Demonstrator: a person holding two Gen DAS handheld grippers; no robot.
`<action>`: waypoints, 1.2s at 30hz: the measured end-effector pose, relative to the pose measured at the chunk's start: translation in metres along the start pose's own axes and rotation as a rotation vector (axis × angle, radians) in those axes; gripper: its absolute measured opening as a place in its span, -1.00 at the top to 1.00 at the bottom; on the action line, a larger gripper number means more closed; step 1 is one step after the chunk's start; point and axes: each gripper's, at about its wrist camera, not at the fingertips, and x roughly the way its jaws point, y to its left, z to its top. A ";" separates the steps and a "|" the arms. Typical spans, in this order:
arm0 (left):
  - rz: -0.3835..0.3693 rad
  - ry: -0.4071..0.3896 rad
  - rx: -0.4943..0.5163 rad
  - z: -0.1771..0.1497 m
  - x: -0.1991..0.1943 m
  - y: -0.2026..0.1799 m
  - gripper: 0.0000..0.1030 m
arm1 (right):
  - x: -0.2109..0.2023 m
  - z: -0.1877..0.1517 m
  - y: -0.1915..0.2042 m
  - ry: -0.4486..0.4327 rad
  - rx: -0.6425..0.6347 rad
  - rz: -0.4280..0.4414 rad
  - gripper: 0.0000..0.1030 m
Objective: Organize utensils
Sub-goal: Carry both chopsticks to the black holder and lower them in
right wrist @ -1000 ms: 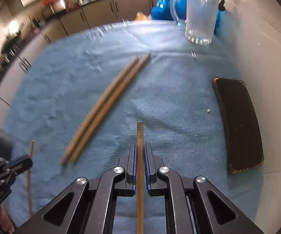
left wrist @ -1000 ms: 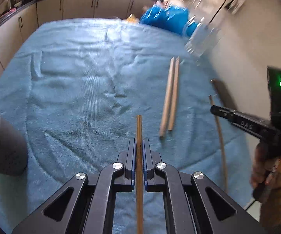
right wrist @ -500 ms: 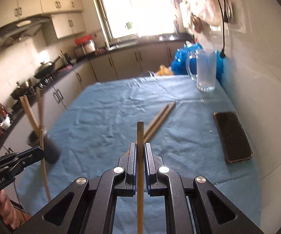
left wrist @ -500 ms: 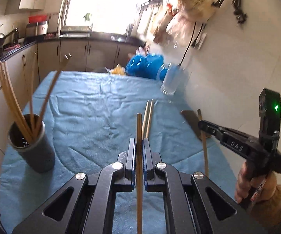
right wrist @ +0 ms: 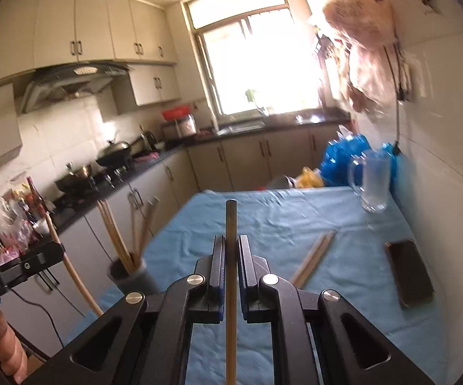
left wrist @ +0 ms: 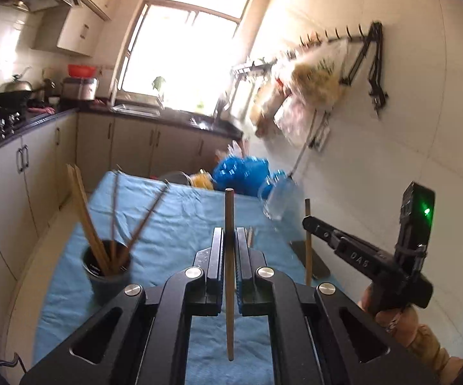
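My left gripper point(left wrist: 229, 231) is shut on a thin wooden chopstick point(left wrist: 229, 205) that stands up between its fingers. My right gripper point(right wrist: 231, 239) is shut on a second chopstick point(right wrist: 230, 218), also upright. Both hang above the blue cloth point(right wrist: 263, 218), side by side. A dark grey holder point(left wrist: 109, 276) with several chopsticks leaning in it stands on the cloth at the left, and shows in the right wrist view as the holder point(right wrist: 132, 274). Two more chopsticks point(right wrist: 311, 260) lie together on the cloth ahead of my right gripper.
A black phone point(right wrist: 411, 272) lies near the wall on the right. A glass mug point(right wrist: 372, 183) and blue bags point(right wrist: 340, 157) stand at the table's far end. Cabinets and a stove counter point(right wrist: 109, 176) run along the left; a white wall point(left wrist: 391, 160) bounds the right.
Both grippers have risen from just above the cloth and tipped up, each keeping its chopstick. The holder and the kitchen beyond have come into view.
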 end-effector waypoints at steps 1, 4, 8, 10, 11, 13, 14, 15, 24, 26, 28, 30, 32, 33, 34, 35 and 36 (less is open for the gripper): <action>0.014 -0.022 -0.001 0.008 -0.009 0.006 0.90 | 0.004 0.004 0.007 -0.013 0.002 0.017 0.85; 0.073 -0.072 0.007 0.026 -0.026 0.016 0.90 | 0.020 0.018 0.032 -0.049 0.007 0.072 0.85; 0.164 -0.122 0.007 0.050 -0.041 0.043 0.90 | 0.048 0.035 0.066 -0.092 0.016 0.131 0.85; 0.197 -0.142 0.004 0.062 -0.045 0.056 0.90 | 0.065 0.045 0.082 -0.107 0.032 0.162 0.85; 0.219 -0.155 -0.001 0.068 -0.045 0.064 0.90 | 0.070 0.048 0.088 -0.113 0.038 0.170 0.85; 0.237 -0.167 -0.011 0.078 -0.042 0.077 0.90 | 0.087 0.057 0.107 -0.129 0.046 0.190 0.85; 0.239 -0.167 -0.019 0.083 -0.037 0.085 0.90 | 0.097 0.062 0.119 -0.146 0.044 0.192 0.85; 0.243 -0.165 -0.028 0.087 -0.032 0.092 0.90 | 0.104 0.064 0.129 -0.162 0.035 0.190 0.85; 0.276 -0.086 -0.084 0.085 0.036 0.146 0.90 | 0.168 0.061 0.186 -0.218 -0.052 0.134 0.85; 0.262 -0.065 -0.109 0.079 0.047 0.156 0.90 | 0.182 0.051 0.191 -0.208 -0.074 0.118 0.85; 0.261 -0.046 -0.122 0.074 0.058 0.162 0.90 | 0.190 0.044 0.190 -0.193 -0.086 0.104 0.85; 0.262 -0.036 -0.128 0.069 0.066 0.166 0.90 | 0.195 0.039 0.186 -0.178 -0.089 0.096 0.85; 0.262 -0.031 -0.135 0.065 0.069 0.168 0.89 | 0.197 0.033 0.181 -0.159 -0.090 0.090 0.85; 0.260 -0.030 -0.140 0.064 0.070 0.169 0.89 | 0.197 0.032 0.180 -0.155 -0.091 0.086 0.84; 0.260 -0.028 -0.142 0.063 0.070 0.169 0.89 | 0.196 0.029 0.178 -0.151 -0.093 0.083 0.84; 0.265 -0.027 -0.142 0.061 0.070 0.168 0.90 | 0.195 0.027 0.175 -0.151 -0.090 0.077 0.83; 0.270 -0.028 -0.141 0.061 0.069 0.168 0.90 | 0.194 0.027 0.174 -0.153 -0.086 0.074 0.76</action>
